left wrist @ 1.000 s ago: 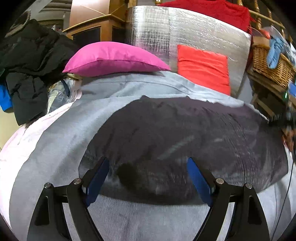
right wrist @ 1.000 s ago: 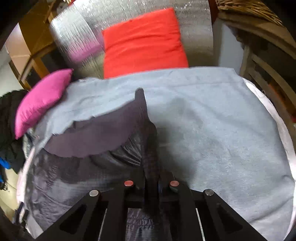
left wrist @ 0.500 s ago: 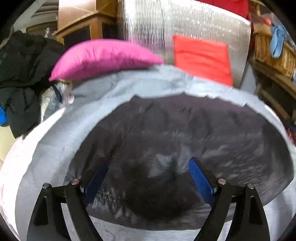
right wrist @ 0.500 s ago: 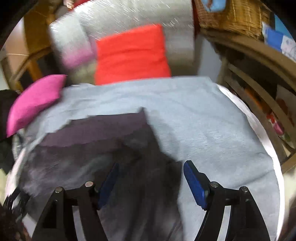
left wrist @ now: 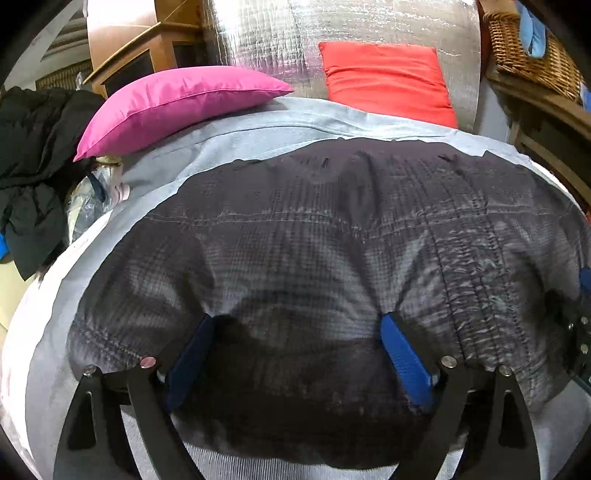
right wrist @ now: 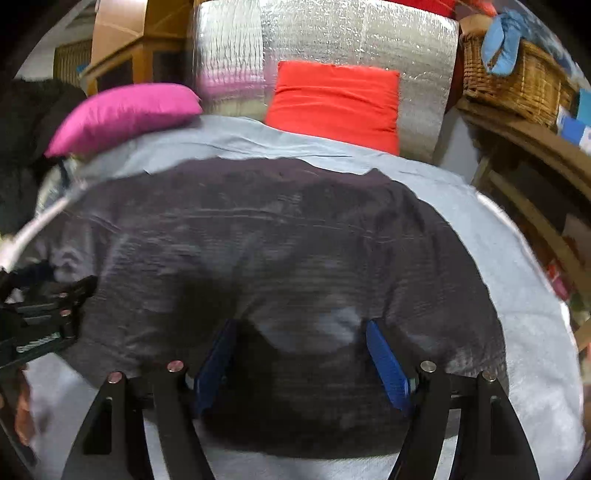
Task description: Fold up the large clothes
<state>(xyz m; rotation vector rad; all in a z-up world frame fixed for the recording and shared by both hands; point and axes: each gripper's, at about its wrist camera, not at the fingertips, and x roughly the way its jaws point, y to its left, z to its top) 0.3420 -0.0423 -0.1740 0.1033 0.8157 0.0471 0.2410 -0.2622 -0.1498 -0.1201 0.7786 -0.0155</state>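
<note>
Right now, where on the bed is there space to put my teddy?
Bare grey sheet shows right of the dark jacket, toward the wooden shelves, and in a thin strip between the jacket and the red cushion. The far left is crowded: pink pillow, black clothes.

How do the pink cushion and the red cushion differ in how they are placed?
The pink cushion lies flat on the grey cover, at the left; the red cushion stands upright against the silver foil panel, further right. The pink one looks plump, the red one flatter and squarer. Both sit beyond the dark garment.
</note>
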